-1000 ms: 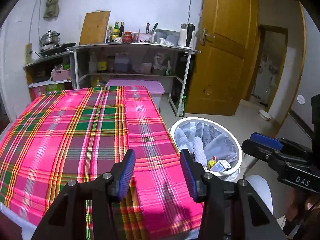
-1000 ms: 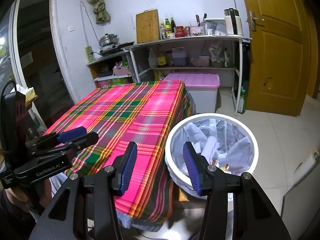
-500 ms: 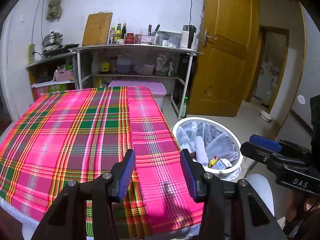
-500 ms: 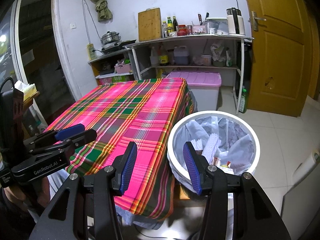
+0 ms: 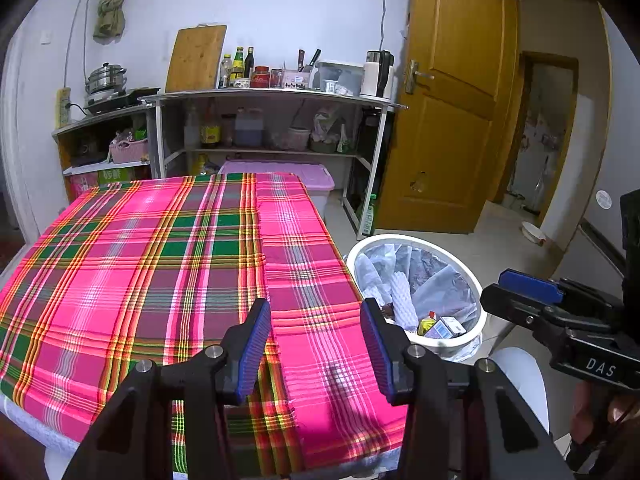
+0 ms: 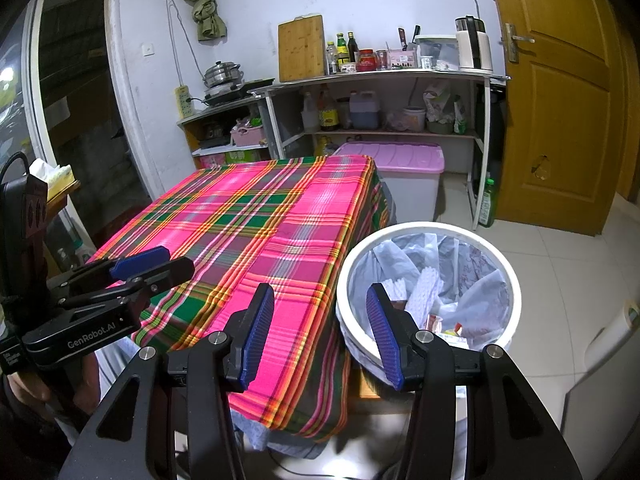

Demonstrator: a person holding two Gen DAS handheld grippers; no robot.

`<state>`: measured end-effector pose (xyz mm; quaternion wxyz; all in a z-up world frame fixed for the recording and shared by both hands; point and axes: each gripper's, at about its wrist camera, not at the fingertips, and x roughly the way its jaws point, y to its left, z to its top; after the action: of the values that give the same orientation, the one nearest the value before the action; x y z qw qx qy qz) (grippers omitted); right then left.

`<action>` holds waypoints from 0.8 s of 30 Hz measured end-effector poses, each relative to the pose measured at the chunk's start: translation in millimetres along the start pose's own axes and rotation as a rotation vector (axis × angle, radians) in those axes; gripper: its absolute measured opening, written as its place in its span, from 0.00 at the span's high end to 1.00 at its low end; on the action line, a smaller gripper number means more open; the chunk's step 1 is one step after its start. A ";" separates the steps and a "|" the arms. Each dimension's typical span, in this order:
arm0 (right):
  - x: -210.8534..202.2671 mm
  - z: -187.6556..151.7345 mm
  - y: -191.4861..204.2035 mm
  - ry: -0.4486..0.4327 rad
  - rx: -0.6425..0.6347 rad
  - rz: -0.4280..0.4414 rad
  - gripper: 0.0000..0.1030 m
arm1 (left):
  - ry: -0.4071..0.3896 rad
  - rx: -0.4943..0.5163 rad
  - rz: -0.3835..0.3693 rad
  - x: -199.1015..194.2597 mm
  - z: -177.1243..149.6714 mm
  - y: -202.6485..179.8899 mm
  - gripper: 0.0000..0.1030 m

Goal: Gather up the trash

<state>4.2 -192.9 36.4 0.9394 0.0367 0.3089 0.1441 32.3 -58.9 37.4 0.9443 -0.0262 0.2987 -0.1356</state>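
Observation:
A white round trash bin (image 5: 478,298) (image 6: 508,276) with a plastic liner stands on the floor at the table's right side. It holds white foam netting (image 5: 402,300), small cartons (image 5: 442,326) and wrappers (image 6: 438,322). My left gripper (image 5: 314,346) is open and empty above the near edge of the plaid-covered table (image 5: 160,264). My right gripper (image 6: 320,334) is open and empty, raised between the table's corner (image 6: 280,240) and the bin. Each gripper shows in the other's view, the right one (image 5: 520,292) beside the bin and the left one (image 6: 148,268) over the table's near left edge.
A metal shelf (image 5: 272,96) with bottles, a cutting board and a kettle stands against the back wall. A purple-lidded storage box (image 6: 400,164) sits under it behind the table. A wooden door (image 5: 452,120) is at the right. White tiled floor (image 6: 560,264) surrounds the bin.
Both grippers have pulled back and risen a little, so the table and the bin sit lower and farther in both views. Both stay open and empty.

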 end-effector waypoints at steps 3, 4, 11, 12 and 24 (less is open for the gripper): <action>-0.2 0.0 0.2 0.001 0.000 0.000 0.52 | 0.000 0.001 0.003 0.3 0.2 -0.3 0.55; -0.1 -0.1 0.1 0.000 0.000 0.000 0.52 | 0.001 0.002 0.004 0.0 -0.1 -0.1 0.55; -0.2 0.1 0.2 -0.001 -0.001 0.000 0.52 | -0.001 0.001 0.002 0.2 0.2 -0.1 0.55; 0.0 0.1 -0.1 0.000 -0.001 0.000 0.52 | 0.000 0.001 0.002 0.2 0.2 -0.2 0.55; 0.2 0.8 0.0 0.000 -0.001 -0.001 0.52 | 0.000 0.001 0.005 -1.0 0.3 3.1 0.55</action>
<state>4.8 -192.8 36.9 0.9394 0.0360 0.3091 0.1439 32.4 -55.7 37.8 0.9446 -0.0250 0.2990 -0.1331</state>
